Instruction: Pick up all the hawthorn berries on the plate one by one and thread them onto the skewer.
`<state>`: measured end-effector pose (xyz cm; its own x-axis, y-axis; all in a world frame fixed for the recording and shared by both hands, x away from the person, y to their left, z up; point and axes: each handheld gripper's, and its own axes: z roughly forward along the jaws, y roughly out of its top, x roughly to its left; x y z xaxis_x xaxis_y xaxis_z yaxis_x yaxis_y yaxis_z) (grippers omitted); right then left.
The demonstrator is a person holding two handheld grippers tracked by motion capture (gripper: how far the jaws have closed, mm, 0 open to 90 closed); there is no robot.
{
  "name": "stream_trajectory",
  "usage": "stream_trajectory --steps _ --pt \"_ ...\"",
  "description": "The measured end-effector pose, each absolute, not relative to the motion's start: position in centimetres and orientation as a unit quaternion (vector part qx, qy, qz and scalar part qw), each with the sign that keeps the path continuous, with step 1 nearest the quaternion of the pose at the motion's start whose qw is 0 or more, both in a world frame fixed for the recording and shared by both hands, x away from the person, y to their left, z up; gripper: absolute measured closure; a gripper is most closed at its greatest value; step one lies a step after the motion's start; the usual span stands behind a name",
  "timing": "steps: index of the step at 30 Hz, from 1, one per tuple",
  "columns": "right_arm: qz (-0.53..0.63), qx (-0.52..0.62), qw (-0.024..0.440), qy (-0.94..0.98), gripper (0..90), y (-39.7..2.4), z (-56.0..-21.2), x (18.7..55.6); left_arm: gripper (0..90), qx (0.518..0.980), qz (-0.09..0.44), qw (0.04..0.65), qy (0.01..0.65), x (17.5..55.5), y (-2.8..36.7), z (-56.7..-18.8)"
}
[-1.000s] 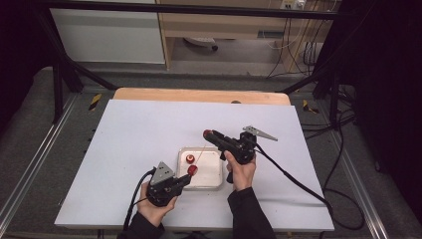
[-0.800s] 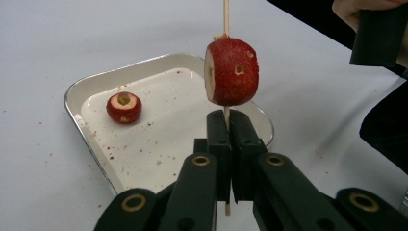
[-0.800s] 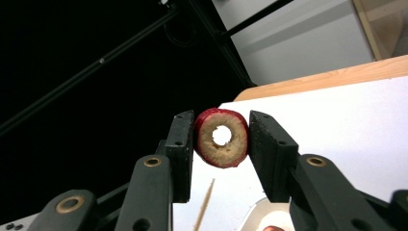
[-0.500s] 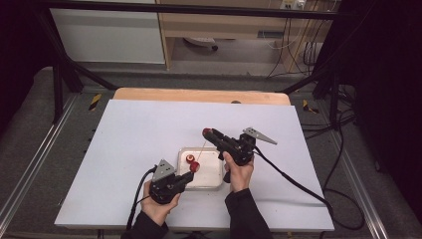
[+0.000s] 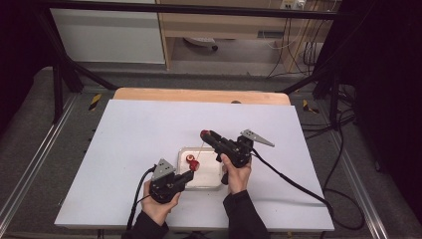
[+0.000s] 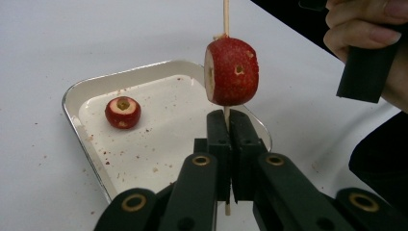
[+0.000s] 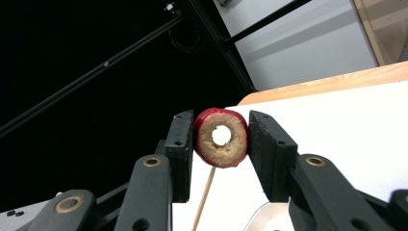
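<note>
Red-skinned fruit pieces, cored through the middle, are the items in hand; no brand, label or writing is legible on any of them.

Left to right: the left gripper [image 5: 190, 174], black with hinged arms and brass-coloured pivot rings, sits at the near edge of the tray [image 6: 84, 139]. Its jaws are closed tight on a thin wooden skewer [image 6: 224, 14], which stands upright between the pads. 1 fruit piece, the skewered piece [image 6: 232, 71], sits on the skewer just above the jaw tips; its skin is speckled and pitted, its cut face pale.

The tray is shallow, white, rectangular with rounded corners and a metallic rim, and is dusted with red crumbs. A 2nd piece, the loose piece [image 6: 123, 112], lies on the tray floor, core hole facing up, well apart from the skewer.

The right gripper [image 5: 205, 135] is held above the tray's far side, pointing left in the high view. Its jaws stand narrow, pressed on the 2 sides of a 3rd piece, the ring-shaped piece [image 7: 221, 137], with a red rim, tan flesh and an open round hole. In the right gripper view the skewer runs down below this piece; whether its tip enters the hole cannot be told.

The table [image 5: 139, 129] has a smooth white top with a wooden strip at the far edge. Black frame bars and cables surround it.
</note>
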<state>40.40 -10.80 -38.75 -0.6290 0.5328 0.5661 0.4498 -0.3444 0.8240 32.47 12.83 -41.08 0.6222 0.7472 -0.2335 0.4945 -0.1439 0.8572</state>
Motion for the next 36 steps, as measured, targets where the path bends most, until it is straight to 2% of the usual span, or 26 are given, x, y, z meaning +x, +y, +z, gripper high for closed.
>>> stream_trajectory --steps 15,36 --pt "0.702 0.433 0.02 0.564 63.4 -10.1 -39.6 39.7 88.3 0.73 0.127 0.515 0.431 32.4 12.7 -41.1" --pt "0.705 0.437 0.016 0.559 64.2 -10.2 -40.0 39.5 88.6 0.733 0.136 0.516 0.421 32.5 12.3 -41.3"
